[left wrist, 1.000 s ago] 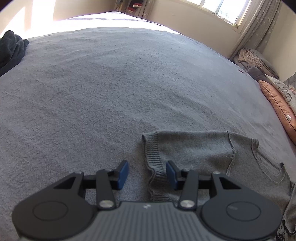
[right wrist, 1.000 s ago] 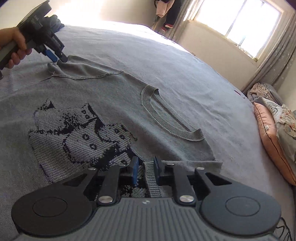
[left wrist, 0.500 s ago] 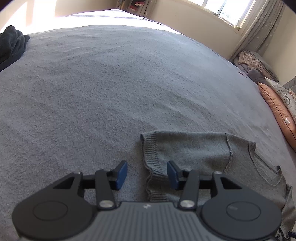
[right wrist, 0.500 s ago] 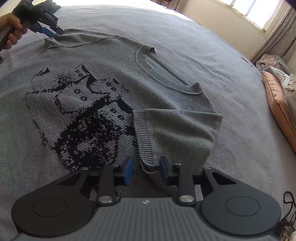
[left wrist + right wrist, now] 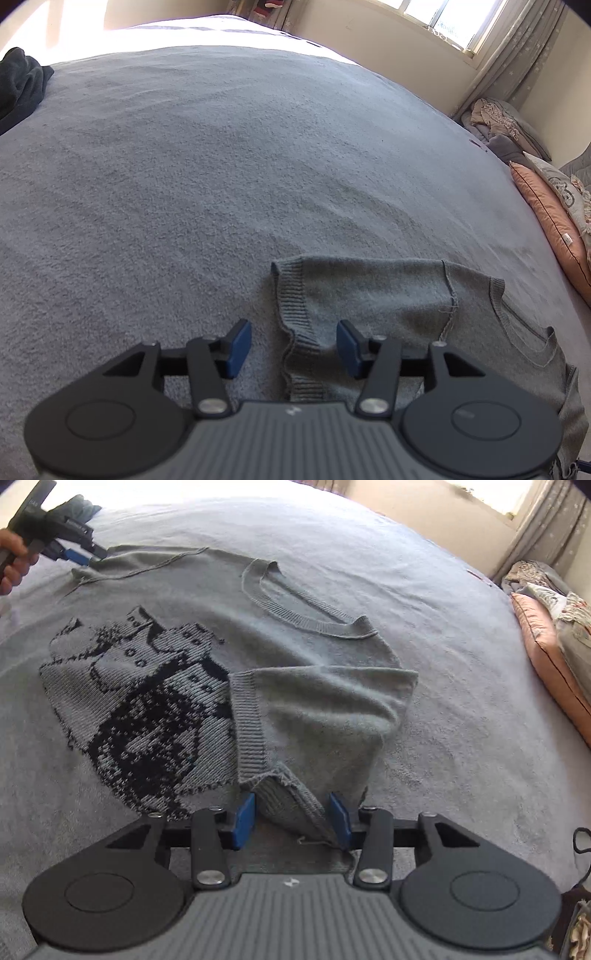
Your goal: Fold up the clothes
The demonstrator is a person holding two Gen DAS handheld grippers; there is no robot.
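Grey sweater (image 5: 207,602) lies face up on the bed cover (image 5: 221,166); its right sleeve (image 5: 317,709) is already folded in over the knitted pattern, the left sleeve (image 5: 354,295) is not yet folded, body folds remain. Right gripper (image 5: 291,821) jaws have just been opening, the sleeve cuff loose between them; left gripper (image 5: 293,345) jaws, also just opening, straddle the left cuff unpressed. Bare cover lies ahead of the left sleeve; pillows (image 5: 546,218) crowd the right edge.
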